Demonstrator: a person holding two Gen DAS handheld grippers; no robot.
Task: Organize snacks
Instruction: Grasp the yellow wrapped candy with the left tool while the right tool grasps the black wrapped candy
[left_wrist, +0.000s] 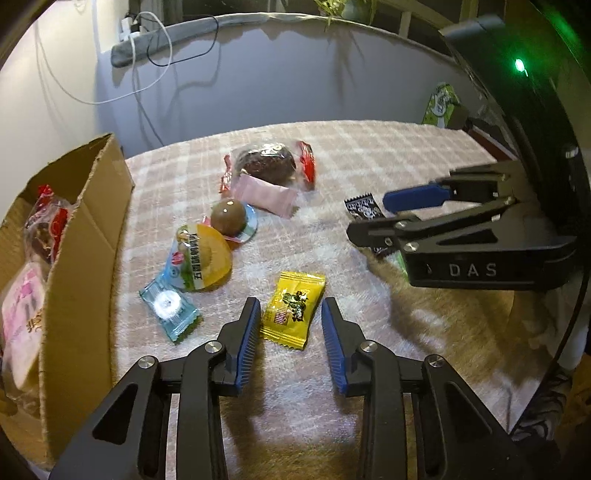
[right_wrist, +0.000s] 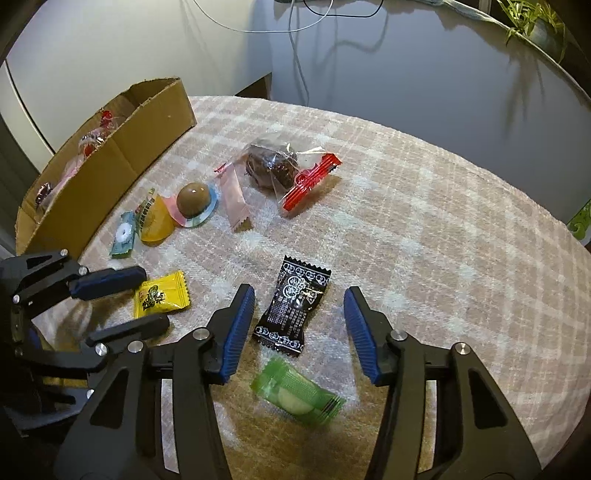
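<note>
On the pink plaid tablecloth (left_wrist: 369, 155) lies a yellow candy (left_wrist: 293, 310), flat between the blue pads of my left gripper (left_wrist: 290, 310). The pads stand close on both sides with thin gaps, so the gripper is open. A black candy packet (right_wrist: 295, 310) lies between the pads of my right gripper (right_wrist: 299, 295), which is open with clear room on either side. The left wrist view shows the right gripper (left_wrist: 369, 218) over the black packet (left_wrist: 362, 206). In the right wrist view the left gripper (right_wrist: 151, 299) straddles the yellow candy (right_wrist: 160, 295).
A cardboard box (left_wrist: 85, 236) with several snacks stands at the left. Loose on the cloth are a chocolate cake packet (left_wrist: 269, 162), a pink stick (left_wrist: 266, 192), a brown ball (left_wrist: 229, 218), an orange jelly cup (left_wrist: 207, 258), a blue mint (left_wrist: 170, 306) and a green candy (right_wrist: 297, 395).
</note>
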